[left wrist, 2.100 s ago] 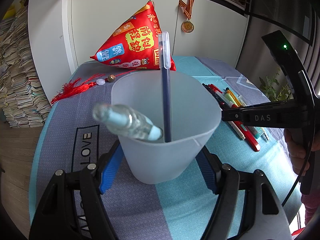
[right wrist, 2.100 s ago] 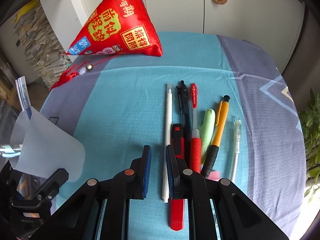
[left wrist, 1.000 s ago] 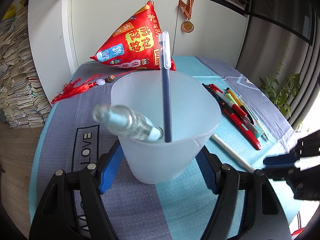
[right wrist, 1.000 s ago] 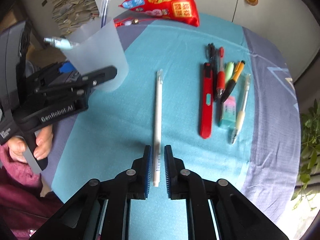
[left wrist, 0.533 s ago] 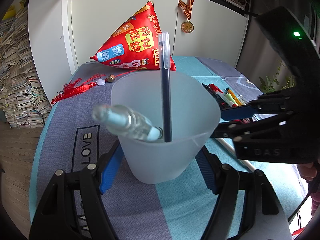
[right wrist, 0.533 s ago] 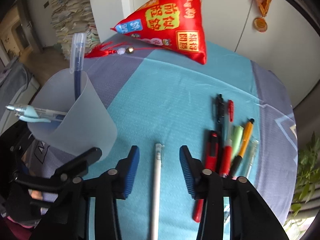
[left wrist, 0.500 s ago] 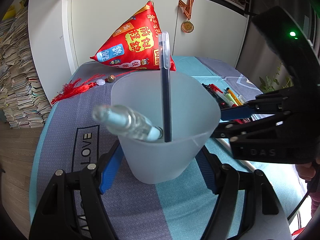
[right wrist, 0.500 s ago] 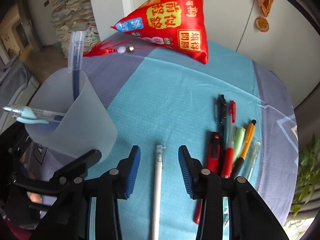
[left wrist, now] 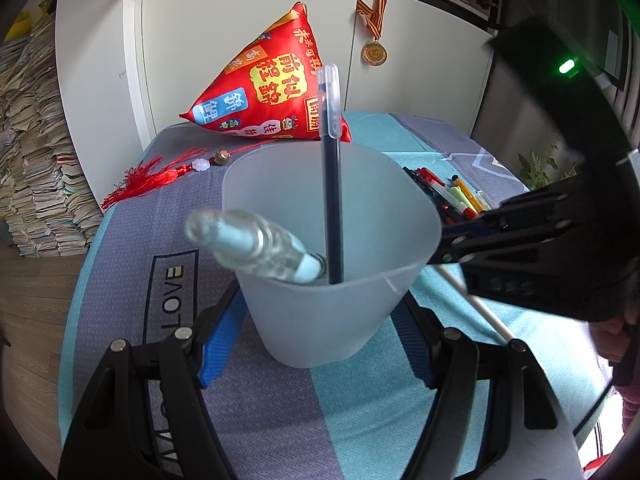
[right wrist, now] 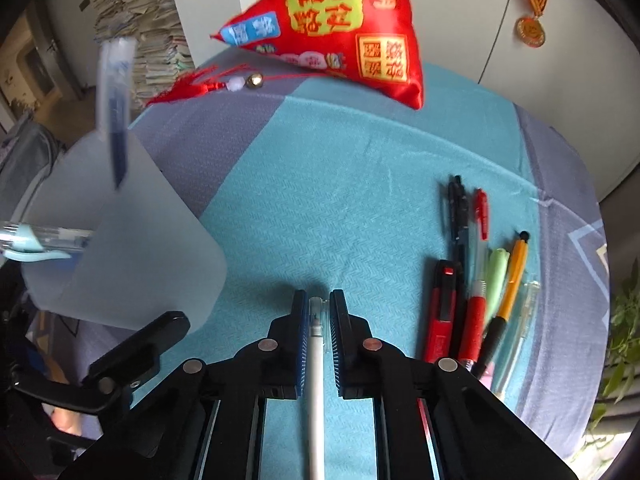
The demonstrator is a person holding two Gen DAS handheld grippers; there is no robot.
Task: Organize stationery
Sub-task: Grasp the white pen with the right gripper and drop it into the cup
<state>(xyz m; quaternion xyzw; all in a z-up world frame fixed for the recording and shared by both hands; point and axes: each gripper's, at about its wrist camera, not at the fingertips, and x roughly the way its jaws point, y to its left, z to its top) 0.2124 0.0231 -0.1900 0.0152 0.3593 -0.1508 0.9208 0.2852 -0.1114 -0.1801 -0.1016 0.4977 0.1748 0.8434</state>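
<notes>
A frosted plastic cup stands on the cloth with my left gripper shut on its sides. In it are a dark blue pen, upright, and a clear light-blue pen, leaning left. My right gripper points down at the cloth just right of the cup, its jaws shut on the cap end of a white pen. The left wrist view shows the right gripper beside the cup's rim, the white pen slanting below it.
A row of several pens and a red utility knife lies on the cloth at the right. At the back sit a red triangular pouch and its red tassel. A medal hangs on the white cabinet. Paper stacks stand left.
The right gripper's jaws stood open astride the white pen half a second ago; now they are closed on it. The left gripper and the cup have not moved.
</notes>
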